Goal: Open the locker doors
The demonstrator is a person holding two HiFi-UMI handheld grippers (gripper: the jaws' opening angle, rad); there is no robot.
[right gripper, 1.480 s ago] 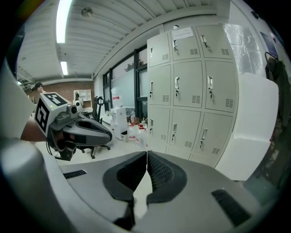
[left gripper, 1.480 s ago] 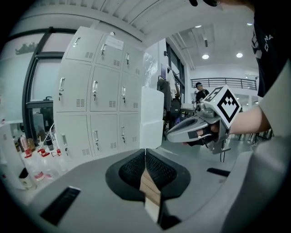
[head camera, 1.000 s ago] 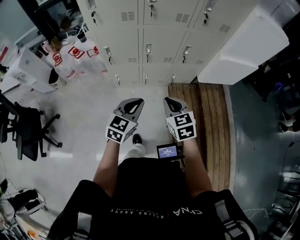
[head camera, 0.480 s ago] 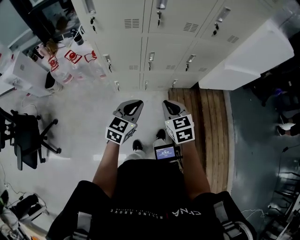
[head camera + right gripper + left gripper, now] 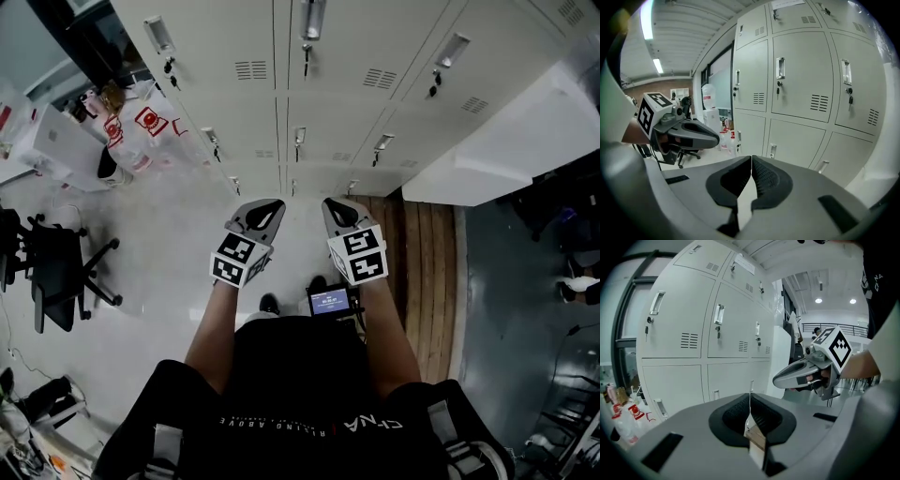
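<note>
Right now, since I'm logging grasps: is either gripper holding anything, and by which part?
Nothing is held: left gripper and right gripper both have fingers shut, clear of the lockers.

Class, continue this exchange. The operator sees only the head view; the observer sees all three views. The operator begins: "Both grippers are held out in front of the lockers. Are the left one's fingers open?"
Observer: No. In its own view the left gripper has its fingers closed together, with no handle between them.
Operator: And the right one?
Observer: The right gripper has its fingers shut too, and it is short of the lockers, touching none.
Operator: What is past the lockers' far left end?
Observer: The right gripper view shows what looks like a large water bottle standing up high there.
</note>
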